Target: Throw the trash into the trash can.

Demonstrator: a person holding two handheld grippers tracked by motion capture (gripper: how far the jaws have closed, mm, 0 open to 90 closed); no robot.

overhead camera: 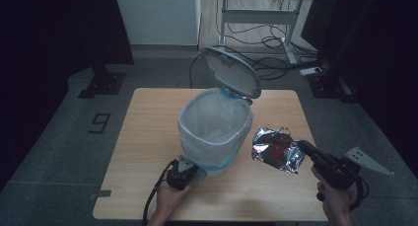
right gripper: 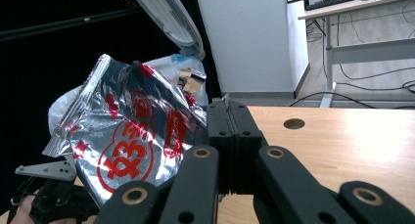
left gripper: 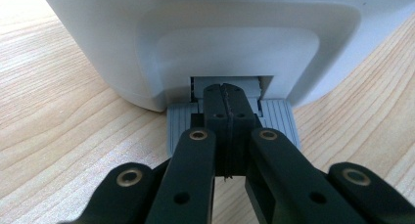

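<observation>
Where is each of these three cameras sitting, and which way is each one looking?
High view: above the person's side of the table, looking forward and down at the pedal bin; both hands show, left gripper and right gripper.
Left gripper view: on the left gripper, looking along its shut jaws pressing the bin's pedal.
Right gripper view: on the right gripper, looking towards the bin's raised lid, gripping a foil wrapper.
Shared: high and right gripper views both show wrapper and lid.

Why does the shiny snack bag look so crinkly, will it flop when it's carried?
The shiny snack bag is thin creased foil, so it probably bends and crackles instead of staying stiff. It looks flat and empty, so likely very light. The right gripper pinches just one edge, so the rest may droop or flutter.
</observation>
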